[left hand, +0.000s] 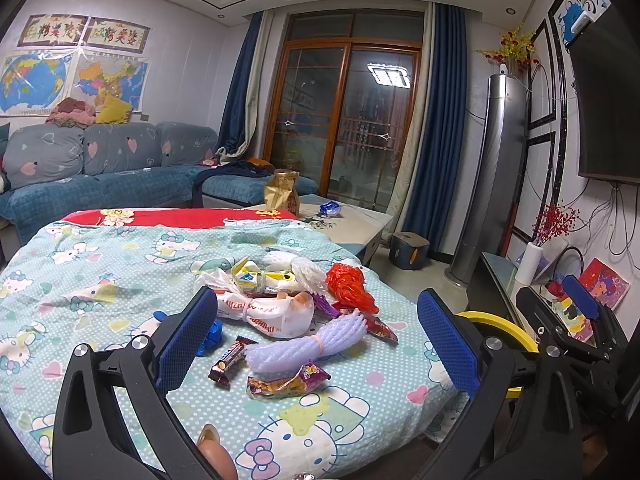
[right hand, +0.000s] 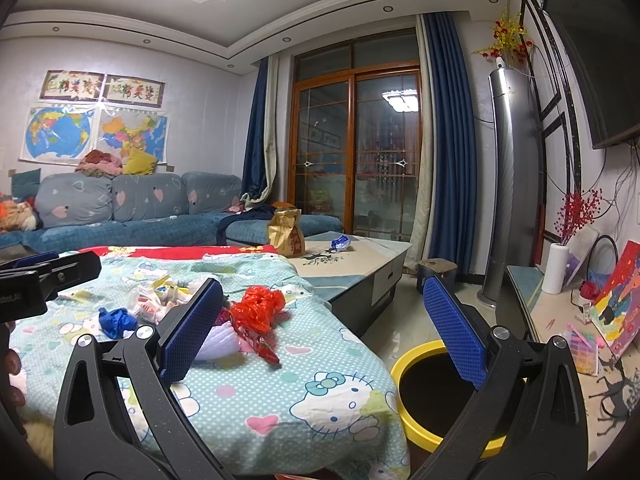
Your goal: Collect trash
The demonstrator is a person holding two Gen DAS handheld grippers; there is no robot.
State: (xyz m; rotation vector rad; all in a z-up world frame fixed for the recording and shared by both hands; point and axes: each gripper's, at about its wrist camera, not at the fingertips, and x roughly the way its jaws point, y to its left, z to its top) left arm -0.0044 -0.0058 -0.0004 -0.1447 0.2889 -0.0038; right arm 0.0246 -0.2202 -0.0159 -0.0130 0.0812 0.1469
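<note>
A heap of trash lies on the Hello Kitty cloth [left hand: 100, 272]: a lilac foam net [left hand: 308, 346], a brown candy wrapper [left hand: 230, 360], a purple snack wrapper [left hand: 288, 382], a white printed bag [left hand: 272, 314], a red plastic bag [left hand: 350, 286] and a blue scrap [left hand: 212, 338]. My left gripper [left hand: 318, 346] is open and empty, hovering just before the heap. My right gripper [right hand: 324, 328] is open and empty, over the table's right edge. The red bag [right hand: 258, 306] and blue scrap [right hand: 116, 320] show there too. A yellow-rimmed bin [right hand: 436, 396] stands on the floor to the right.
A gold bag [left hand: 282, 192] and a blue wrapper [left hand: 330, 208] sit on the far coffee table [left hand: 360, 228]. A sofa [left hand: 100, 176] is at back left. A TV stand [right hand: 560, 320] with a white vase, paintings and clutter runs along the right.
</note>
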